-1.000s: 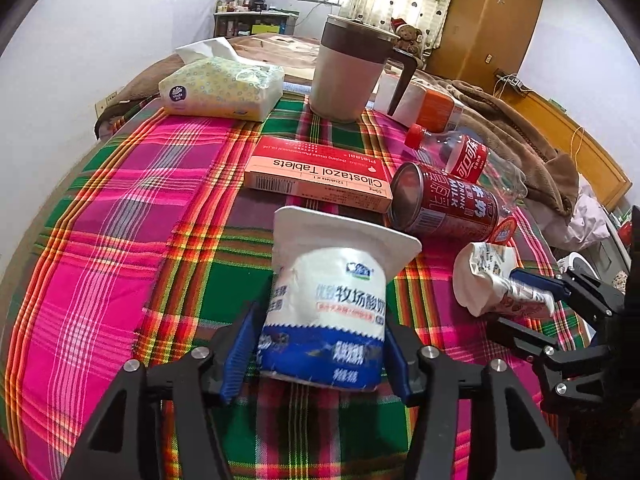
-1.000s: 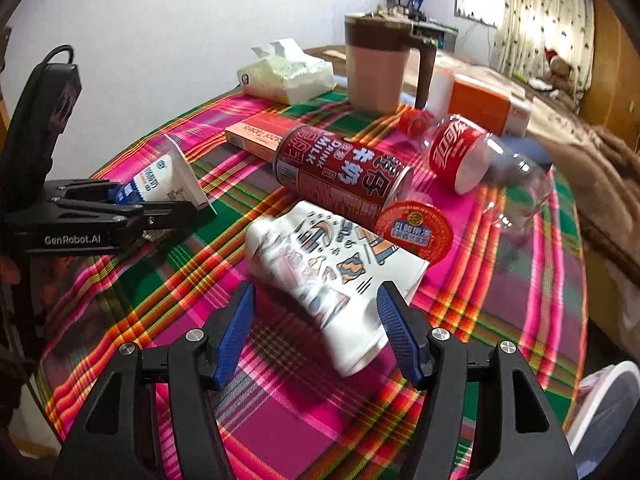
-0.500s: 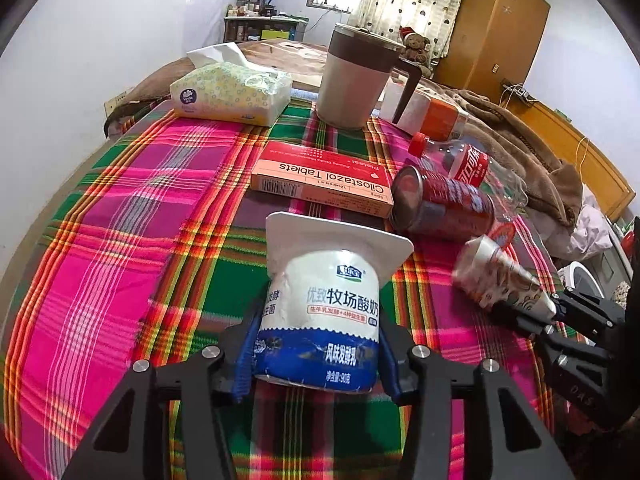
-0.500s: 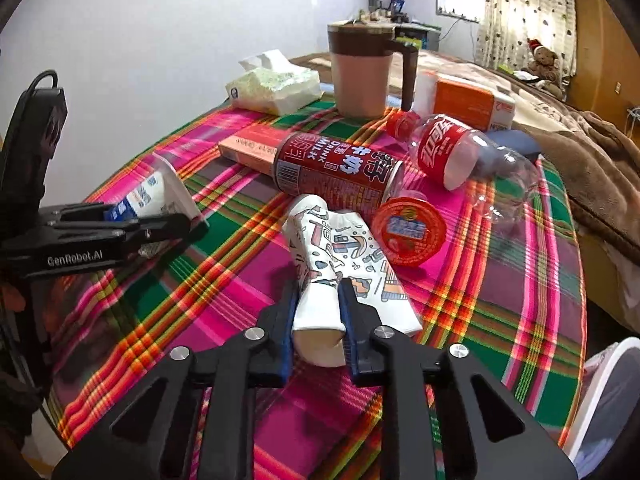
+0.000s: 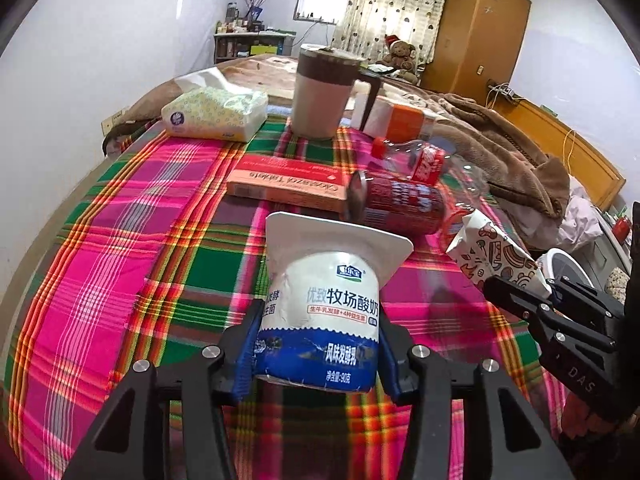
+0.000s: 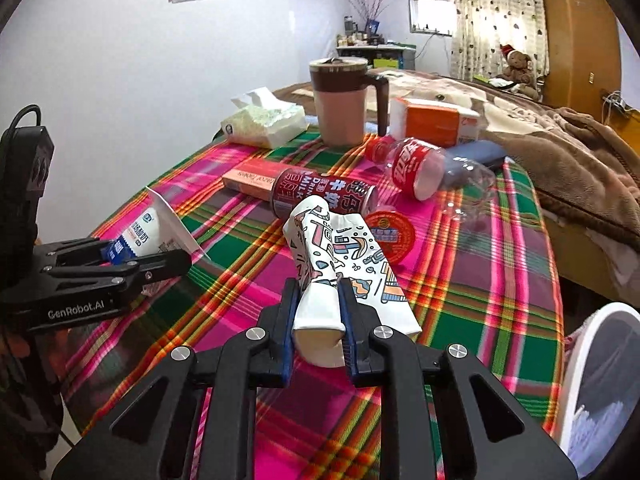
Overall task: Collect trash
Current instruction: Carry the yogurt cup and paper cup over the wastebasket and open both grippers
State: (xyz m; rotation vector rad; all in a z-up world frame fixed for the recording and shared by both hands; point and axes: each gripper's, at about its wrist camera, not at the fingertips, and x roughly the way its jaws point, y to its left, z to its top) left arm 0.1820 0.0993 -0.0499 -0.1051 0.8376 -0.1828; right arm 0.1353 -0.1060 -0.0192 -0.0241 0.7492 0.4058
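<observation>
- The white-and-blue plastic yogurt cup with its peeled foil lid flared open sits clenched between the blue pads of the left tongs, held above the plaid-clothed table; the jaws are spread about as wide as the cup's body.
- The crumpled white paper cup printed with colourful doodles is pinched in the right tongs; the jaws are nearly together and squash the cup's base flat, and the cup appears lifted off the cloth.
- Judged from this, both tongs carry one piece of trash each, so the pick-up step looks done for these two, with dropping them off not yet done.
- A white round bin shows at the table's right edge, low down; it is probably the drop-off spot, though its contents are hard to make out.
- Left on the table, likely trash: a red milk-drink can lying on its side, a round red-orange foil lid just beside it, and an empty clear plastic bottle with a red label and red cap, also lying down.
- Farther back stand a pink medicine box, a pink mug with a brown lid and handle, a soft tissue pack and an orange-and-white carton; these look like keepers, not trash.
- So the task seems to be at an early to middle stage.
</observation>
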